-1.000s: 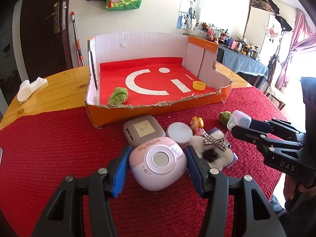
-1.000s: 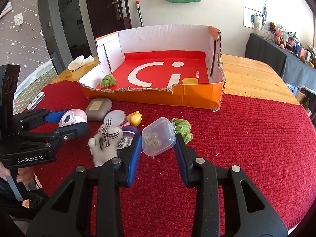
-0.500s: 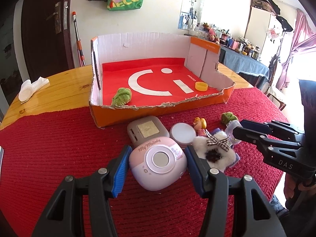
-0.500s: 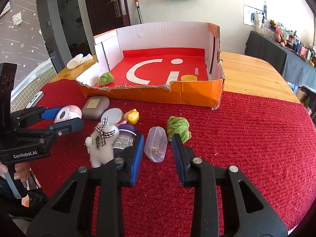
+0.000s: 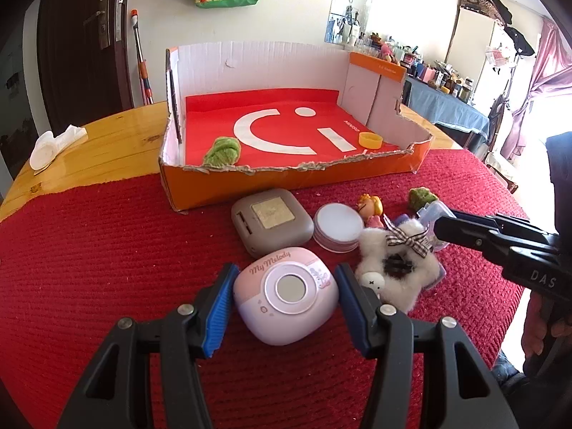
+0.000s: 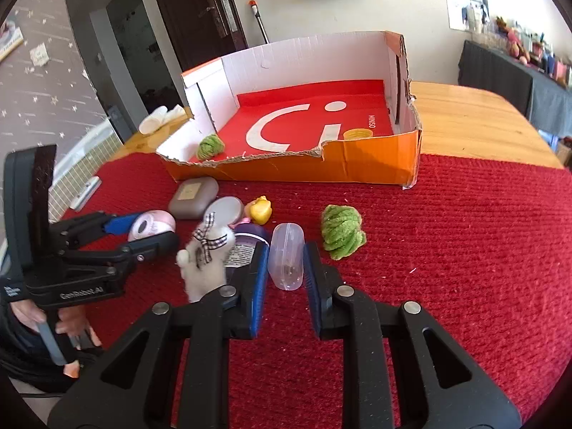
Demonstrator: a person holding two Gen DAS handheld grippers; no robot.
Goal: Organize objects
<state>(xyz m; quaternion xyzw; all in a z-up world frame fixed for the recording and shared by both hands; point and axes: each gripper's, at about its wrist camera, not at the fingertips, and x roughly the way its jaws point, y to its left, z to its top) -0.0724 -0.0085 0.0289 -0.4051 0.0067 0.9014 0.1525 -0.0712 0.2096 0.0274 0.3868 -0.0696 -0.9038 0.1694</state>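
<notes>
Inside cardboard box (image 5: 386, 171): green yarn ball (image 5: 221, 150), yellow cap (image 5: 370, 140).

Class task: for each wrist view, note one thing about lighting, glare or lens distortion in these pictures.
Left wrist view: the window is blown out white, and glare streaks the wooden table. Right wrist view: fisheye bends the box edges, and the corners go black.

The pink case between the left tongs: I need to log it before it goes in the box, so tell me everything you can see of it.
The pink case is a rounded square of glossy plastic, paler toward its near edge, with "My Melody" in script on top, a raised white ring around a grey disc at its centre, and a small picture beside the ring. It lies flat on the red cloth, shut, between the blue pads of the open left tongs, which bracket it without clearly touching. A grey case sits just behind it.
</notes>
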